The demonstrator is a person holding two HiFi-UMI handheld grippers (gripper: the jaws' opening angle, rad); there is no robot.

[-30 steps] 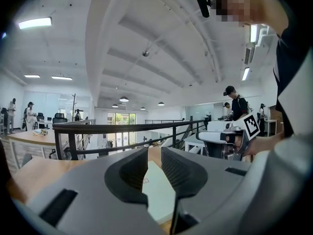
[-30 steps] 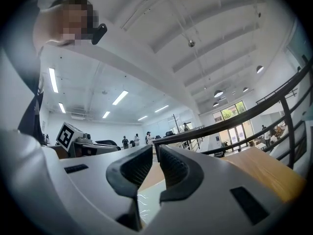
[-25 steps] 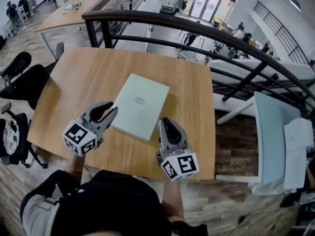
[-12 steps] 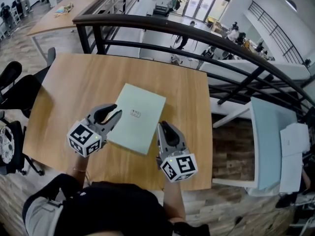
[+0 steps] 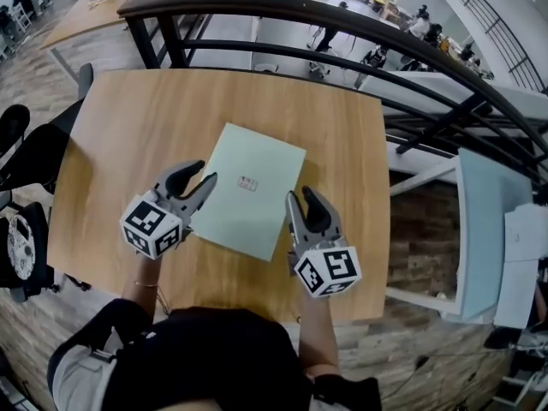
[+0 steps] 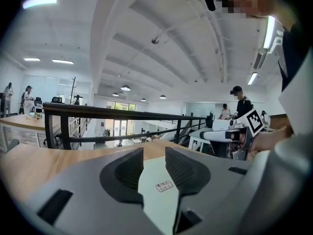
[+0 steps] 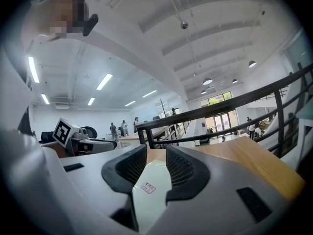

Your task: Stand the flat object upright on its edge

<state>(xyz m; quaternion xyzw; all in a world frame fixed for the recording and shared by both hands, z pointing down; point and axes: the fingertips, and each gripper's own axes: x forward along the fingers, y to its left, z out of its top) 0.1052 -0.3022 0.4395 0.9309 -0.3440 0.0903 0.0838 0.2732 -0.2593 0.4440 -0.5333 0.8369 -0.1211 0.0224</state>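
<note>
A pale green flat book (image 5: 253, 191) with a small label lies flat on the wooden table (image 5: 128, 118). My left gripper (image 5: 205, 172) hovers at the book's left edge, and its jaws are opening with nothing pressed between them. My right gripper (image 5: 301, 195) is at the book's near right edge, its jaws also opening and empty. In the left gripper view the book (image 6: 156, 190) shows through the gap of the left gripper (image 6: 154, 153). In the right gripper view the book (image 7: 149, 185) lies beyond the right gripper (image 7: 156, 151).
A black railing (image 5: 342, 24) runs along the table's far and right sides. Black office chairs (image 5: 21, 144) stand at the left. A pale blue-white table (image 5: 484, 229) is at the right, on a lower level. The person's arms and dark shirt (image 5: 214, 358) fill the near edge.
Both grippers' jaws have parted from nearly closed to a narrow gap. They stay at the book's near edges, and the book lies flat as before.
</note>
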